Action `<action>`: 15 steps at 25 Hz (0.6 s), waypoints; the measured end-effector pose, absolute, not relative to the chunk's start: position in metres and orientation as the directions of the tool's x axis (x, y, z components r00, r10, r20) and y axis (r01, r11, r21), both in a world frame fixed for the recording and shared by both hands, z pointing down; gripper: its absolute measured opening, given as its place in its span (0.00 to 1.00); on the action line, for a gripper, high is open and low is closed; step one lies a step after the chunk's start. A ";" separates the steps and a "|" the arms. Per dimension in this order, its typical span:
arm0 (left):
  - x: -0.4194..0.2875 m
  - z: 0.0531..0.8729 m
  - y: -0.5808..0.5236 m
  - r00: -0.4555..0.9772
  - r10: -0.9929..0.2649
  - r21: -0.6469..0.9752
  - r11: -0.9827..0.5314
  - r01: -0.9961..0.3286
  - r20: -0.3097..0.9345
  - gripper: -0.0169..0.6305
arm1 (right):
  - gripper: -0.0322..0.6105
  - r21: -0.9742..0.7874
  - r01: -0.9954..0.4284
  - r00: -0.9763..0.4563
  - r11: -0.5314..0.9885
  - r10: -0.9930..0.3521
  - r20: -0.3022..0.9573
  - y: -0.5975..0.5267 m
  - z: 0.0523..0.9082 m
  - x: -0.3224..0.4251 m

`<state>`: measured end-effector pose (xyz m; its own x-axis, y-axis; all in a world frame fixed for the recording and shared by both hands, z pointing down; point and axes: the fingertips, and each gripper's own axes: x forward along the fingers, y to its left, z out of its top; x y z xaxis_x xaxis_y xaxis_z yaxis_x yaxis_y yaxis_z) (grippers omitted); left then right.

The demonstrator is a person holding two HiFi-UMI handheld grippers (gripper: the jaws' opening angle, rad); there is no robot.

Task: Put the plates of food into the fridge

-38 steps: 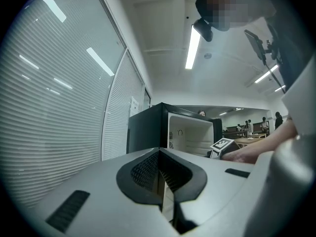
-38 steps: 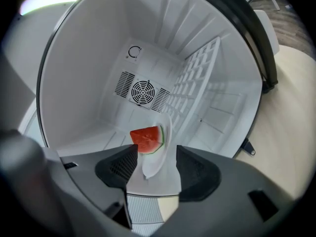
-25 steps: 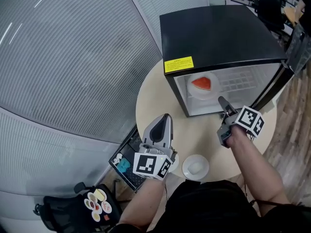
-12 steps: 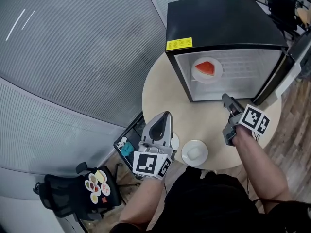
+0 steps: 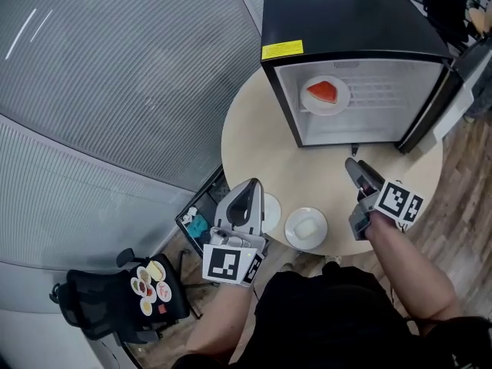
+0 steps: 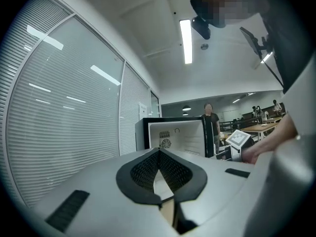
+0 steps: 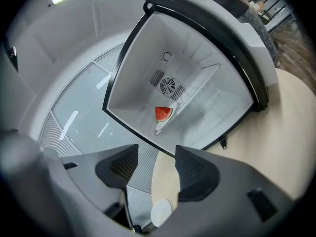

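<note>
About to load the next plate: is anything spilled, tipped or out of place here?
Nothing stands out. The watermelon plate sits flat inside the open fridge, and the plate with white food lies level on the table. No spills show.

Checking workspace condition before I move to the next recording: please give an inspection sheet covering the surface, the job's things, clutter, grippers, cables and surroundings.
Surface: round beige table, carrying only the fridge and two plates.
Job's things: black fridge, door open; watermelon plate inside it; plate of white food near the table's front edge; second plate beside it, partly hidden by the left gripper.
Clutter: black chair holding small food plates, and a crate, both on the floor.
Grippers: left gripper shut, empty; right gripper open, empty, facing the fridge.
Cables: nothing seen.
Surroundings: glass wall with blinds; wooden floor; a person beyond the fridge.
</note>
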<state>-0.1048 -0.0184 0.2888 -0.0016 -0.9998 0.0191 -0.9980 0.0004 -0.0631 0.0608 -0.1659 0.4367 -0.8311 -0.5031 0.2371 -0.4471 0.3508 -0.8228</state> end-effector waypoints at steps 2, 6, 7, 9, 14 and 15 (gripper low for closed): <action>-0.104 0.291 -0.015 0.018 -1.000 -0.077 -0.019 -0.997 0.016 0.03 | 0.43 -0.823 -0.455 -0.824 0.340 -0.511 0.244 -0.157 0.441 0.065; -0.109 0.296 -0.008 0.056 -0.998 -0.068 -0.056 -0.996 0.009 0.03 | 0.43 -0.819 -0.480 -0.800 0.314 -0.539 0.262 -0.141 0.448 0.071; -0.111 0.297 -0.005 0.067 -0.998 -0.063 -0.068 -0.996 0.009 0.03 | 0.43 -0.819 -0.487 -0.792 0.304 -0.548 0.268 -0.136 0.449 0.071; -0.117 0.297 0.002 0.090 -0.996 -0.056 -0.091 -0.994 0.011 0.03 | 0.43 -0.818 -0.499 -0.777 0.285 -0.566 0.277 -0.125 0.452 0.070; -0.137 0.300 0.023 0.140 -0.990 -0.042 -0.140 -0.989 0.007 0.03 | 0.43 -0.819 -0.520 -0.737 0.243 -0.613 0.286 -0.093 0.456 0.062; -0.141 0.301 0.027 0.150 -0.989 -0.038 -0.150 -0.988 0.005 0.03 | 0.43 -0.822 -0.520 -0.731 0.232 -0.619 0.288 -0.085 0.458 0.060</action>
